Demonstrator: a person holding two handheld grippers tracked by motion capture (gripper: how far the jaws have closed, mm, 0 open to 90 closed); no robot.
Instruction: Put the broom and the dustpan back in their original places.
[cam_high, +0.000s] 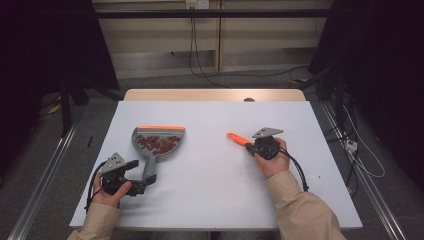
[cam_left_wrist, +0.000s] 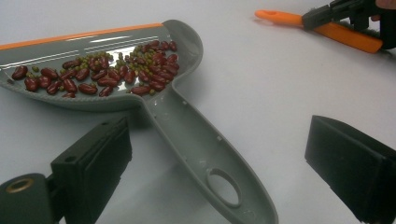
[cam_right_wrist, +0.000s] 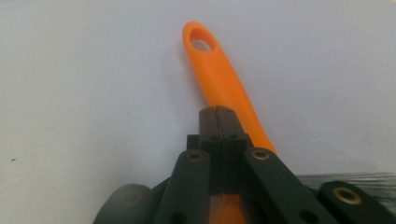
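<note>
Resting on the white table (cam_high: 210, 200), the grey dustpan (cam_left_wrist: 187, 126) already holds the beans (cam_left_wrist: 102, 74); left gripper (cam_left_wrist: 224, 163) gapes around its handle, right gripper (cam_right_wrist: 218, 114) sits closed above the orange brush (cam_right_wrist: 219, 79), lifting remains.

High view: fixed above my side, facing forward and down over the whole desk (cam_high: 215, 200). My left camera sits low, close on the dustpan (cam_left_wrist: 187, 126). My right camera sits closer, along the orange handle (cam_right_wrist: 219, 79), shared by all views.
</note>
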